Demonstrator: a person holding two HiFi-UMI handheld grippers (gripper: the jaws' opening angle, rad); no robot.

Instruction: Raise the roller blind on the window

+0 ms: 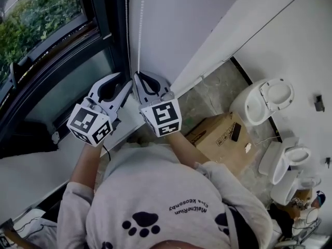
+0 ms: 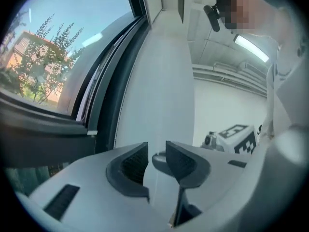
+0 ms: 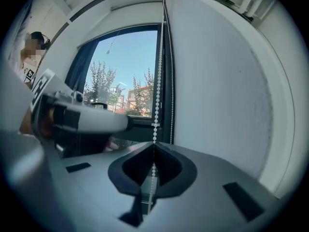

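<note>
Bead chain point(image 3: 158, 71) of the roller blind runs straight up from our right gripper point(image 3: 153, 153), whose jaws are clenched on it, close beside the window point(image 3: 125, 71) frame. Just left of it, our left gripper point(image 2: 157, 153) is released, jaws apart, gripping nothing.

The white beaded pull chain point(image 3: 159, 71) hangs plumb in two strands just right of the dark-framed window point(image 3: 126, 71), flat against the white wall. The strand nearer the window carries a small joining piece point(image 3: 155, 124) and runs straight down into the right gripper point(image 3: 153, 153), pinched between its closed jaws. Through the window's glass: blue sky and trees.
</note>
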